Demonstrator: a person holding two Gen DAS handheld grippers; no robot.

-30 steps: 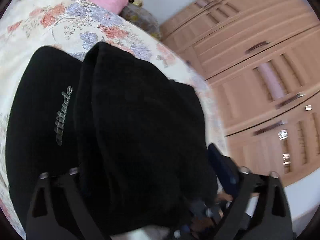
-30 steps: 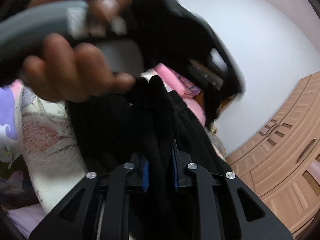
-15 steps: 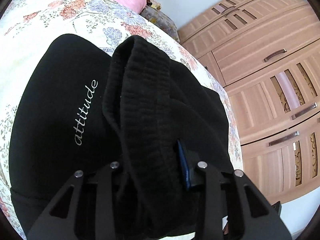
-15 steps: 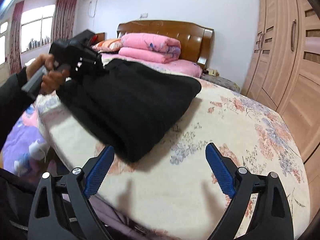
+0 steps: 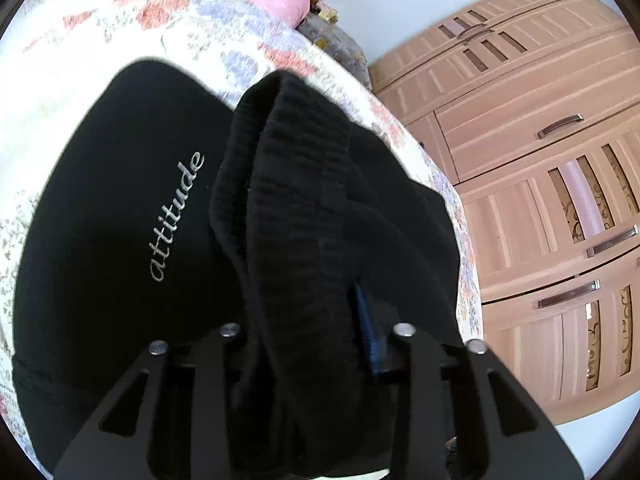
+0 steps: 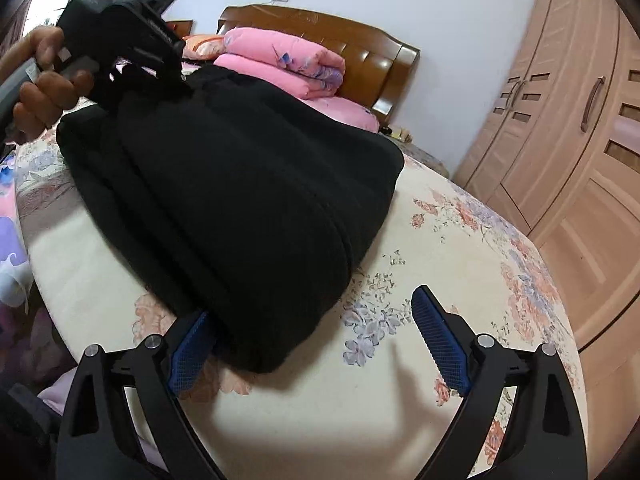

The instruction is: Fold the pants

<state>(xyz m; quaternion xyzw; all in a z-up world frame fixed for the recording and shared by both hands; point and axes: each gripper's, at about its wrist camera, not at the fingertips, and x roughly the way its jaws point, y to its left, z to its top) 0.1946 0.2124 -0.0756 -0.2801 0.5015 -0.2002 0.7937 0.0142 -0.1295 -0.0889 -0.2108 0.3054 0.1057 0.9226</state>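
The bed (image 6: 460, 248) takes up most of both views, covered in a cream sheet printed with pink and purple flowers, and a light wooden wardrobe (image 6: 568, 128) is seen along its far side. A brown wooden headboard (image 6: 360, 52) is backed against the white wall, with folded pink quilts (image 6: 288, 60) stacked in front of it.

The black pants (image 6: 240, 208) are laid on the bed in a thick folded bundle, with one end lifted off the sheet. In the left wrist view the word "attitude" (image 5: 176, 216) is stitched in pale script on the flat lower layer, and a ribbed band (image 5: 296, 184) is bunched up above it.

That bunched ribbed part is pinched by the left tongs (image 5: 316, 332), clenched tight on the fabric, and from the right wrist view the person's hand (image 6: 44, 80) is seen wrapped around that tool's grey handle.

The right tongs (image 6: 316, 344) are spread wide with nothing held, low over the sheet at the near end of the bundle. One blue pad (image 6: 190, 350) is right up against the fabric edge, though actual contact can't be made out.
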